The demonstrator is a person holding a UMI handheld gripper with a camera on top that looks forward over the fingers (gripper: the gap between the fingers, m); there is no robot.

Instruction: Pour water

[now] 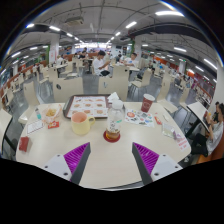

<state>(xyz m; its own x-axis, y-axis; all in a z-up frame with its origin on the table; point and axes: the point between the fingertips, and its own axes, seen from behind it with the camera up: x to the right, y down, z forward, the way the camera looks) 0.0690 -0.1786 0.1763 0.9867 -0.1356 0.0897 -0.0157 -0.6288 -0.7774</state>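
A clear bottle with a white cap [114, 121] stands upright on a round dark coaster [112, 136] on the pale table [100, 165], straight ahead of my fingers. To its left sits a pale yellow pitcher with a handle [80, 122]. Behind and to the right stands a brown cup [148, 102]. My gripper [111, 158] is open, its purple pads [75, 156] spread wide over bare tabletop, with nothing between them. The bottle stands a short way beyond the fingertips.
A tray with a pink patterned sheet [89, 105] lies behind the pitcher. Small packets and snacks [40, 119] lie at the left, plates and items [158, 121] at the right. A person [102, 66] sits far back among canteen tables. A seated person's arm [212, 128] shows at the right.
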